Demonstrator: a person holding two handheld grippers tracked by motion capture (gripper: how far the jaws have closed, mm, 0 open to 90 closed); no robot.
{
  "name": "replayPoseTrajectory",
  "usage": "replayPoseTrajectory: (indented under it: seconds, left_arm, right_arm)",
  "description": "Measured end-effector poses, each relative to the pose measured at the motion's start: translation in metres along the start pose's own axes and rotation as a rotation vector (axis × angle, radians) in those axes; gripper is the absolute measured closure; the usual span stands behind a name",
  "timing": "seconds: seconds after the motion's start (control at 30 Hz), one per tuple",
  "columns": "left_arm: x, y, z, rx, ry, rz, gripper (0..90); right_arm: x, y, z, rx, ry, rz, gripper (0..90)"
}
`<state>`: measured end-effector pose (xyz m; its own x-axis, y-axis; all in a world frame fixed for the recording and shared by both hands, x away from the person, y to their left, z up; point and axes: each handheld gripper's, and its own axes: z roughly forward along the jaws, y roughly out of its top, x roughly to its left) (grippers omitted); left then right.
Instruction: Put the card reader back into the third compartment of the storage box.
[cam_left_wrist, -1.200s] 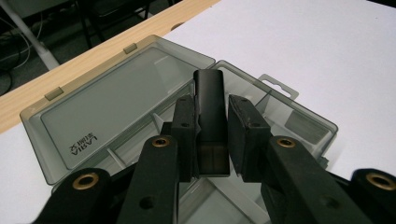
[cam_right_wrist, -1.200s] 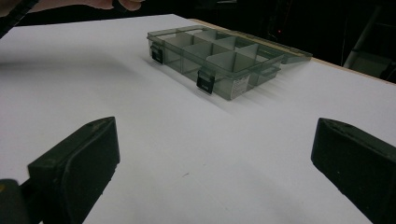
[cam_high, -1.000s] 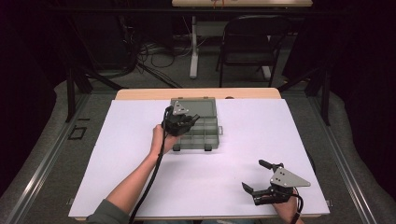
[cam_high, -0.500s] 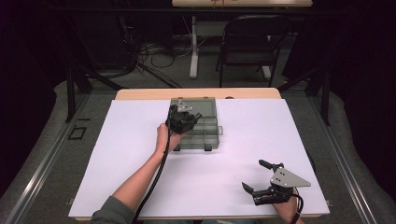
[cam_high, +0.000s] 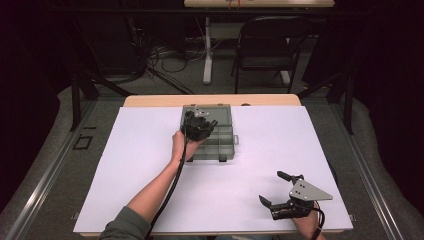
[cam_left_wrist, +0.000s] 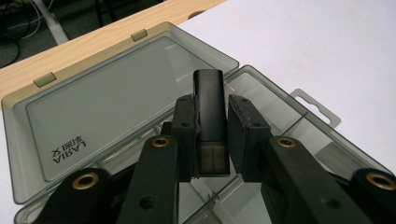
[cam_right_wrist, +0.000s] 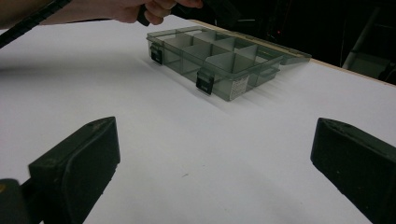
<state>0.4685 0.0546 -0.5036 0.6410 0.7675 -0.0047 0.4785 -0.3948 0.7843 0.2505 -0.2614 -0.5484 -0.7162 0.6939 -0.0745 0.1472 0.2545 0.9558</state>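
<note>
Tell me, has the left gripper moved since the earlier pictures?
Yes. In the high view the left gripper has shifted slightly right, farther over the box, holding a black block.

White table sheet (cam_high: 250, 165) evenly, brightly lit from above; surroundings dark. Soft shadows. Near jaws in gripper views blurred. Slight grain.

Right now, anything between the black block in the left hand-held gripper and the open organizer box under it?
Nothing visible. The left hand-held gripper is shut on the black block, held over the organizer box. The lid lies folded back flat, and the compartments seen below look empty; only the dividers could catch it.
</note>
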Motion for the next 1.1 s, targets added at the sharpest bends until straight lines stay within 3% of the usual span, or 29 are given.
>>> replayPoseTrajectory:
  seconds: [0.23, 0.33, 0.5, 0.57, 0.83, 1.1]
  left_arm:
    - [-0.002, 0.0, 0.009, 0.037, 0.017, -0.008, 72.1]
    - [-0.001, -0.001, 0.01, 0.05, 0.019, -0.018, 48.4]
    - [0.002, -0.001, -0.001, 0.042, 0.005, -0.019, 19.4]
    - [0.002, -0.001, -0.008, 0.033, 0.001, -0.013, 15.1]
    - [0.001, -0.007, -0.043, 0.008, -0.018, 0.026, 11.0]
    - [0.0, -0.027, -0.078, -0.017, -0.021, 0.051, 10.5]
  right_arm:
    - [0.0, 0.0, 0.0, 0.0, -0.002, -0.006, 0.9]
    - [0.0, 0.0, -0.001, 0.002, -0.003, -0.005, 0.9]
    - [0.001, 0.001, -0.001, 0.003, -0.003, -0.003, 0.9]
    - [0.0, 0.001, -0.002, 0.004, -0.003, -0.005, 0.9]
    - [0.0, 0.0, -0.001, 0.005, -0.003, -0.002, 0.9]
    - [0.001, 0.0, -0.001, 0.004, -0.004, 0.001, 0.9]
